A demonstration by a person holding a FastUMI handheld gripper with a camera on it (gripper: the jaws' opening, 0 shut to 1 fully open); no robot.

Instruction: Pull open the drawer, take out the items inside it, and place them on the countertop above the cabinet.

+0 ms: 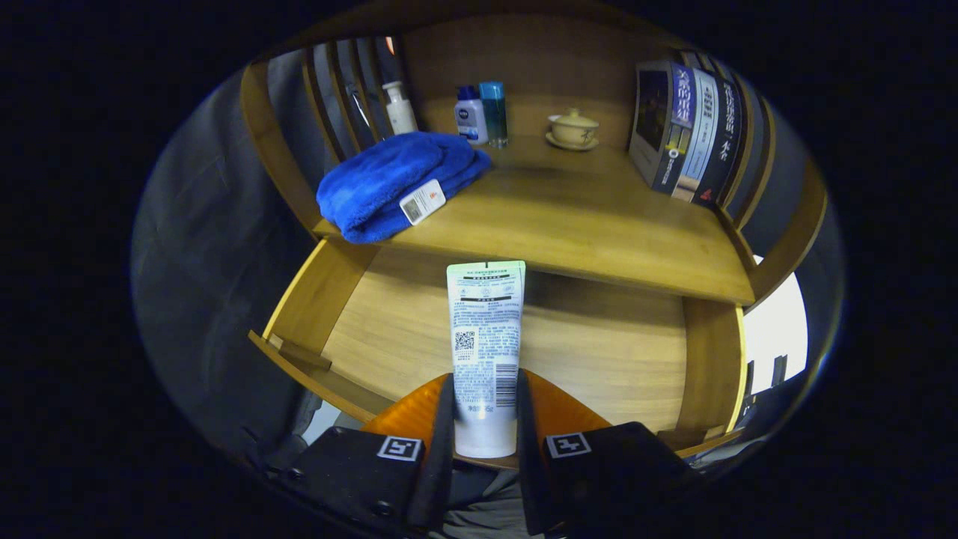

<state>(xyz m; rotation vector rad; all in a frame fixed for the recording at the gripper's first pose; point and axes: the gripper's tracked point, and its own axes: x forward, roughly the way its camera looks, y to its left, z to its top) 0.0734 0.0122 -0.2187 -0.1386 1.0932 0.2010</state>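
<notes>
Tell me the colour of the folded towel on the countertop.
Bright blue towel, with a white tag; gripper view shows it best.

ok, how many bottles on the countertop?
3: white pump bottle behind the blue towel, then a dark blue bottle and teal bottle side by side. Towel may hide more.

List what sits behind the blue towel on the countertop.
Behind the blue towel: a white pump bottle and two small bottles. Their bases are hidden by it. Jaws grip the tube.
</notes>
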